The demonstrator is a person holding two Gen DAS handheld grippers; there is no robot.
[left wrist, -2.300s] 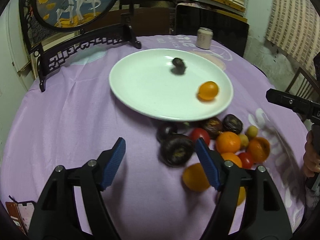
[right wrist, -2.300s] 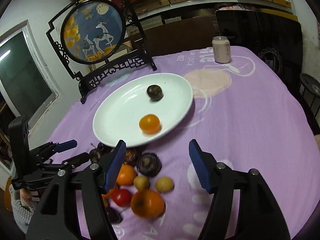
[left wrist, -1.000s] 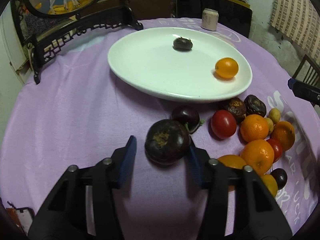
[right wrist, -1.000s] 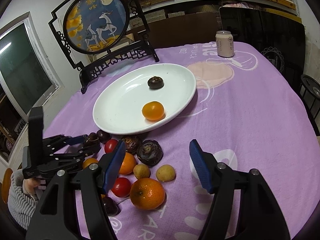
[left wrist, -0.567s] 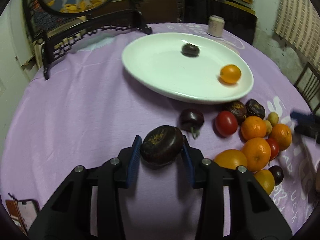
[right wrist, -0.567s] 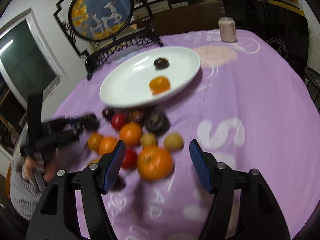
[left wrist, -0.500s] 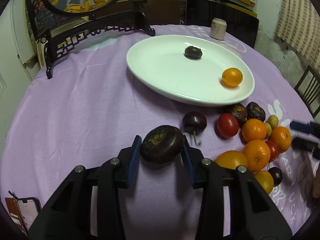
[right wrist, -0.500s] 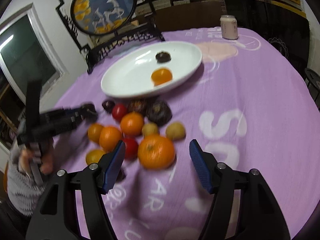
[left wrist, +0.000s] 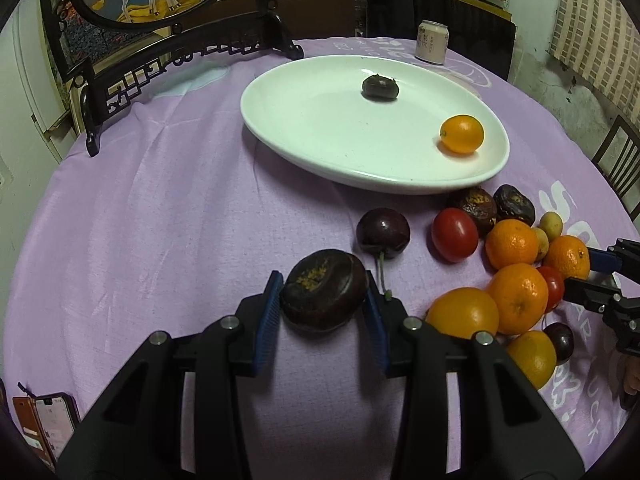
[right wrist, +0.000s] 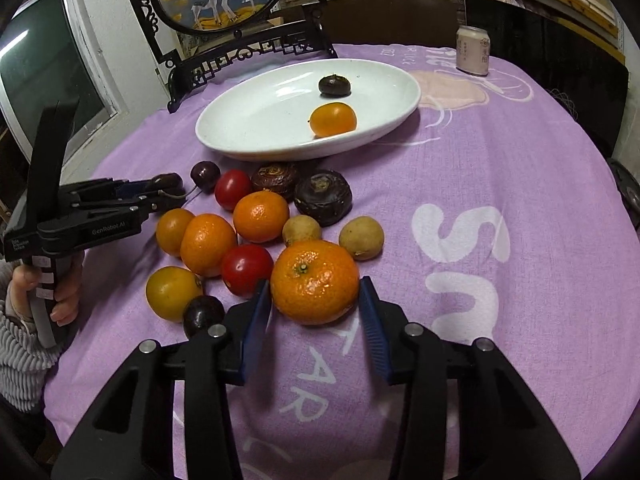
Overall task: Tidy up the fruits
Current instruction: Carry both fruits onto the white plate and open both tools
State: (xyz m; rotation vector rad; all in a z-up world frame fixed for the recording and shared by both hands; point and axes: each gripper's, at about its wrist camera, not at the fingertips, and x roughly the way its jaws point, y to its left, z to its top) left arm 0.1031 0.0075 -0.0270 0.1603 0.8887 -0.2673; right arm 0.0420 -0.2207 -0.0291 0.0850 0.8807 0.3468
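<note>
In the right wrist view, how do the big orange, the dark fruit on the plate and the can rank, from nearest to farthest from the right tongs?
1. The big orange, between the open pads of the right tongs.
2. The dark fruit, further back on the plate, about centre.
3. The can, at the table's far right.

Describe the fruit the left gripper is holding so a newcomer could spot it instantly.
Start at the white plate on the purple cloth and come toward the camera, past the stemmed dark cherry. The fruit sits clamped between the left gripper pads. It is large, squat and brown-black with a rough yellowish patch on top, apart from the orange-and-red pile.
</note>
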